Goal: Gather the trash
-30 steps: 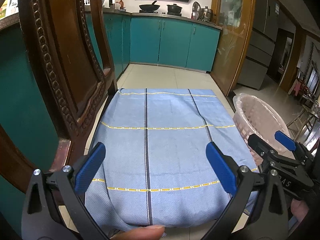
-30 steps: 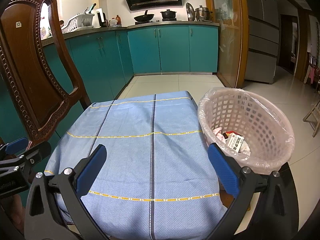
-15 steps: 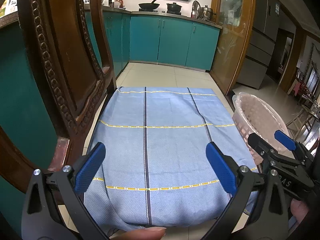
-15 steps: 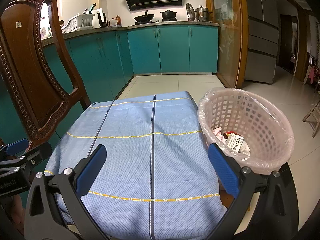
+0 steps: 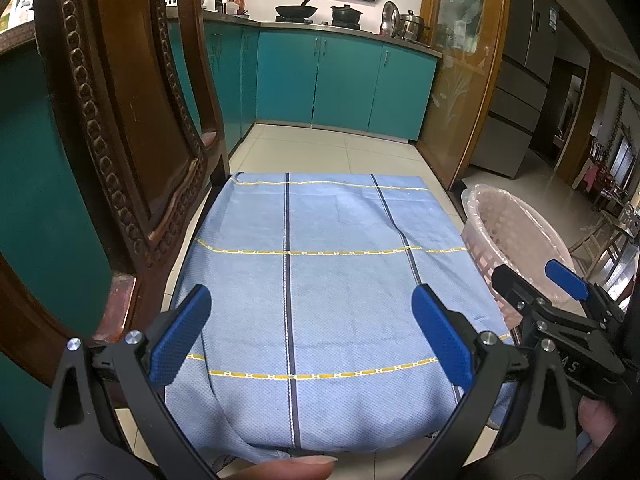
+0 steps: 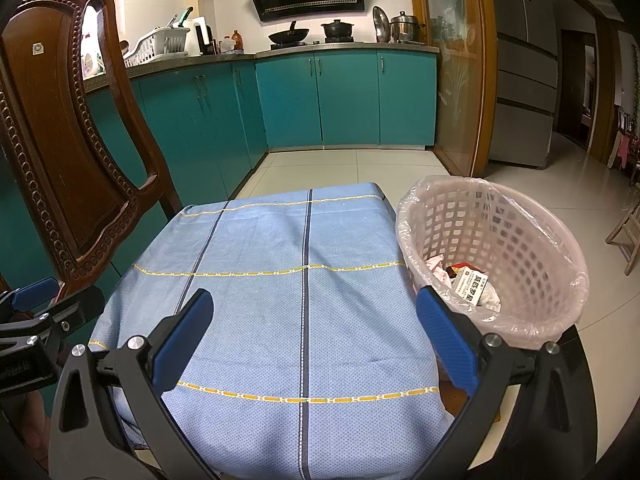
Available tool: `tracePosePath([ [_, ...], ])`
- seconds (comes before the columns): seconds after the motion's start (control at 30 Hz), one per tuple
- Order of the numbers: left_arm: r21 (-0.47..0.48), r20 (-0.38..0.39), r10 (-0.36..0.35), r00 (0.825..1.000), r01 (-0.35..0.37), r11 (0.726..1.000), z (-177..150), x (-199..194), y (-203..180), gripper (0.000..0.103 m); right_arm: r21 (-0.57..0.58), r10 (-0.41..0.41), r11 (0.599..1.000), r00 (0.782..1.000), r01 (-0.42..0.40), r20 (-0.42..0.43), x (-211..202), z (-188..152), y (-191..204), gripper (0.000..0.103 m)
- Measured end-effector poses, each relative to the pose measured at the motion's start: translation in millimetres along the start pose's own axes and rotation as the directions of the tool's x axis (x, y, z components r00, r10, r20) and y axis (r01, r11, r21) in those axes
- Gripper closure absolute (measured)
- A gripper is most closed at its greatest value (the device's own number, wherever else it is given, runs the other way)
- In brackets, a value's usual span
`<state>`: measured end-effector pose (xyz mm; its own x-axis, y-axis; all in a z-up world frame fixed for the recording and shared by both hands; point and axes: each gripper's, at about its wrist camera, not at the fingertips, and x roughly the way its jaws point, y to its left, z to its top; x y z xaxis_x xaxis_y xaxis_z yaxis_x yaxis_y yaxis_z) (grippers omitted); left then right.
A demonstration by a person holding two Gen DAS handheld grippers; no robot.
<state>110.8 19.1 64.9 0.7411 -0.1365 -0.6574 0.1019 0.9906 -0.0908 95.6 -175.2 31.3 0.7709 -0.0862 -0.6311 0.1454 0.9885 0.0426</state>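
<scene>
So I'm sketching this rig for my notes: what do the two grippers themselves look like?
Both match. The left gripper and right gripper each have two black, angular plastic fingers with triangular cut-outs and silver screw heads at the joints. Each finger ends in a blue, dimpled rubber pad. Seen from the left camera, the right gripper's body bears white lettering, only partly readable. No cables or sleeves show.

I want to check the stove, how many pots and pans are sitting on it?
2. A black wok sits on the left burner and a dark lidded pot on the right. A steel pot stands beside the stove on the counter; others may be hidden.
</scene>
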Motion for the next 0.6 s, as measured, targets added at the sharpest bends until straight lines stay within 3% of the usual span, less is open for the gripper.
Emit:
tracePosePath([
  [0.6, 0.003, -0.004, -0.003, 1.000, 0.003, 1.000, -0.1, -1.1, -2.6, 0.003, -0.001, 0.002, 1.000, 1.000, -0.002, 0.000, -0.2, -0.3, 0.6, 0.004],
])
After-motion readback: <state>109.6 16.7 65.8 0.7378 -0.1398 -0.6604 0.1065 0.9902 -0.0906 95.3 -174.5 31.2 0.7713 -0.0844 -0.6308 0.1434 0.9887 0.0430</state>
